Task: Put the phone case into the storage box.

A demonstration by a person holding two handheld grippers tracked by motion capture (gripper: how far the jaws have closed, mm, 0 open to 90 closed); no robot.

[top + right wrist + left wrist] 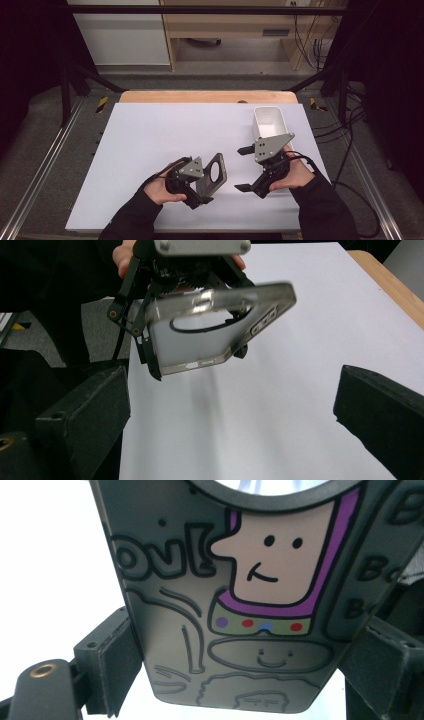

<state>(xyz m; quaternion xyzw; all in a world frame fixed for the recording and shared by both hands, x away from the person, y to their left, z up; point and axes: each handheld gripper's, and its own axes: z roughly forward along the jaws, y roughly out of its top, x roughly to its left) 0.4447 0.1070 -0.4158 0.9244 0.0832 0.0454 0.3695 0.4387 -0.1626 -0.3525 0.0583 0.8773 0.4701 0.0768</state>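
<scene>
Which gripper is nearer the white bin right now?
Right. The right gripper hovers open just in front of the white bin; the left gripper, gripping the phone case, sits farther away.

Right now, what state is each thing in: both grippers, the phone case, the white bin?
Left gripper: shut on the phone case, held above the table.
Phone case: clamped by its edges, lifted, tilted, printed side toward the left gripper's camera.
Right gripper: open, jaws wide apart, holding nothing.
White bin: upright on the table's far right, looks empty.
White table: bare around the hands.
</scene>
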